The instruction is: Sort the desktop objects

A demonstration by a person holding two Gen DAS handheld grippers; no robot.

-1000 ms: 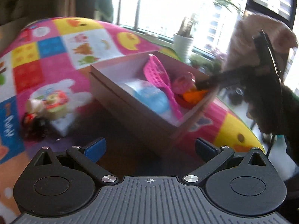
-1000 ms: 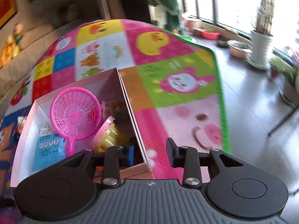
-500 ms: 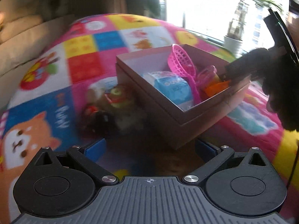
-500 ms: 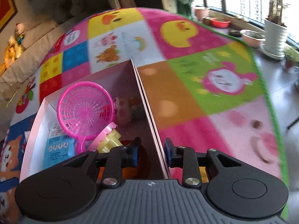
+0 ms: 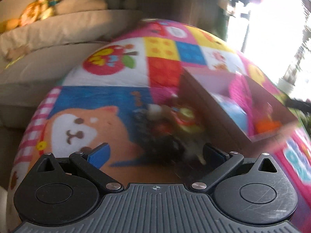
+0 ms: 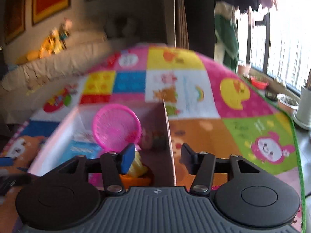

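Note:
A cardboard box (image 6: 168, 136) stands on the colourful play mat (image 6: 194, 93). It holds a pink net scoop (image 6: 116, 128), a blue packet (image 6: 81, 149), a yellow toy (image 6: 138, 167) and an orange piece (image 6: 134, 180). My right gripper (image 6: 157, 155) is open and straddles the box's right wall. In the left wrist view, blurred toys (image 5: 171, 124) lie on the mat beside the box (image 5: 219, 124). My left gripper (image 5: 155, 153) is open and empty, just short of these toys.
A beige sofa (image 5: 48, 58) with stuffed toys runs along the mat's far left side. Plant pots (image 6: 305, 108) and bowls stand on the floor by the window at the right. The mat's green edge (image 6: 295, 136) lies to the right.
The left view has swung left and closer to the loose toys beside the box. My right gripper's jaws have opened wider around the box wall.

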